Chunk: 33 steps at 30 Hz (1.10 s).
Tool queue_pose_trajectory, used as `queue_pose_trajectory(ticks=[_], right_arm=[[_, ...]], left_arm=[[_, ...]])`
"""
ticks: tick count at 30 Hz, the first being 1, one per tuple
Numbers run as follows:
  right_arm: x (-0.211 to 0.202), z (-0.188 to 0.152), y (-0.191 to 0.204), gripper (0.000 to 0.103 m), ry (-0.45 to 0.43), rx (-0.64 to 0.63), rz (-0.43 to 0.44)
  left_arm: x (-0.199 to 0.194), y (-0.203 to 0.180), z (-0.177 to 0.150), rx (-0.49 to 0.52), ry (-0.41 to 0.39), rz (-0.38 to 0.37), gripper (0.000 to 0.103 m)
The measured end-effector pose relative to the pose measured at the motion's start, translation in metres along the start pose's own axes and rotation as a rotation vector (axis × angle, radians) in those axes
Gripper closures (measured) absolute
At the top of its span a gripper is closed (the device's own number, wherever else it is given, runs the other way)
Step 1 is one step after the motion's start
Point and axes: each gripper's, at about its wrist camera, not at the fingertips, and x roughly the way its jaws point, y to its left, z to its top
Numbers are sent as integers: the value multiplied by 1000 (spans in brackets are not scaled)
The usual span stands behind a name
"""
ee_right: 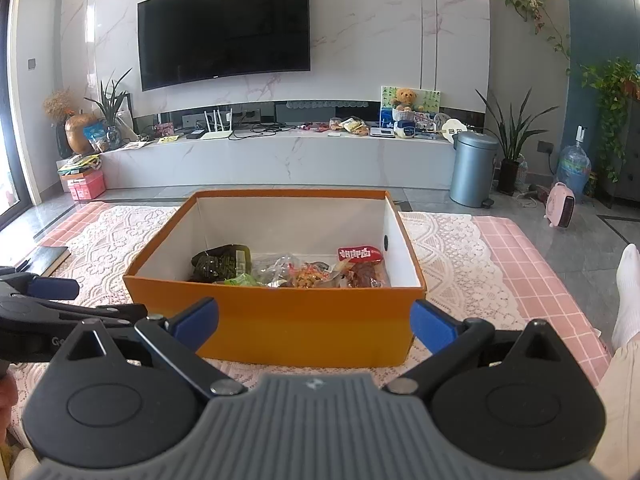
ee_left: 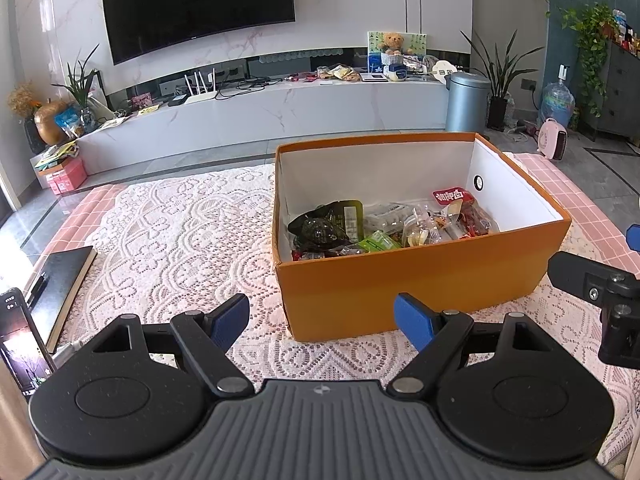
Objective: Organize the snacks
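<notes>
A white lace cloth (ee_left: 168,232) covers the table, with a pink checked cloth (ee_right: 516,248) showing at its edges. A dark notebook (ee_left: 60,284) lies at the left edge of the lace, and a phone (ee_left: 18,340) stands just in front of it. Beyond the table are a marble TV bench (ee_right: 280,160), a wall-mounted TV (ee_right: 224,28), a grey bin (ee_right: 474,168) and potted plants. A foot in a white sock (ee_right: 630,296) rests at the right side of the table.

The orange box (ee_right: 304,324) sits open on the lace, and the snacks (ee_right: 296,270) lie piled inside along its near wall: a dark green packet (ee_left: 328,224), clear wrappers and a red packet (ee_left: 454,196).

The left gripper (ee_left: 322,320) hovers low over the lace near the box's left corner, jaws wide apart and empty. The right gripper (ee_right: 314,320) is level with the box's near wall, jaws wide apart, empty, one blue fingertip (ee_right: 434,326) near each front corner. Nothing stands between either gripper and the box.
</notes>
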Motion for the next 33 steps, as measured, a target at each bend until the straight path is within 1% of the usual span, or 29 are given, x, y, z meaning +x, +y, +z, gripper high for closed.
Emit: queue_pose_trajectory(ticks=[11,33], right_arm=[[0,-1,2,4,3,-9,5],[2,-3,3,4,11,-9,11]], left_arm=[[-3,3,1,-6,-6,11,7],[-5,3,0,-10,-10,11,7]])
